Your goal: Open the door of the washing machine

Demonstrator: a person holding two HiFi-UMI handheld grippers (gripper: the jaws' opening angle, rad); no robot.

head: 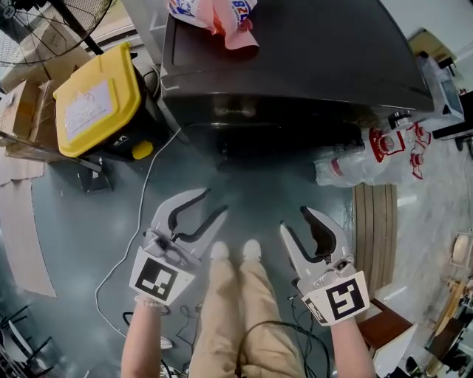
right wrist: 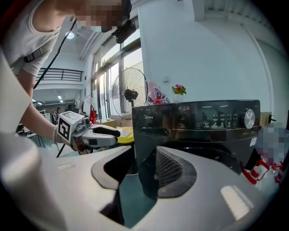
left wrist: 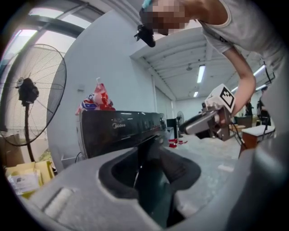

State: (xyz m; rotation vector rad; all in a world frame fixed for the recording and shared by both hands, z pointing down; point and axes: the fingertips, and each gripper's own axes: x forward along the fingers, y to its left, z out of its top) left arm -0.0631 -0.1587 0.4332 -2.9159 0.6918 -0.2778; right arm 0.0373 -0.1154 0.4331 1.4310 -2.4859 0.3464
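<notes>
Below us, the washing machine [head: 295, 66] stands straight ahead on a smooth grey-green floor [head: 66, 221], a boxy body with a glossy black top and front. Its control strip carries a round silvery dial [right wrist: 249, 118], and under the strip the round door [right wrist: 216, 155] shows as a dark, curved pane set in the front face; it looks shut. A crinkled plastic bag [head: 214, 18] in red, white and blue lies on the flat lid.

We hold both grippers short of the machine, touching nothing. The left gripper [head: 213, 204] has pale grey, matte moulded jaws lined with dark pads, and they stand spread with only air between them. The right gripper [head: 294, 219] is the same in shape, its jaws likewise parted and empty; one inner pad has a fine grid texture [right wrist: 168, 168]. Each carries a white cube printed with black square markers.

To the left of the machine sits a bin with a rounded yellow lid [head: 96, 103]. A thin white cable [head: 140, 214] trails across the floor. To the right lie clear plastic wrapping with red print [head: 369, 159] and a slatted wooden panel [head: 375, 229].
</notes>
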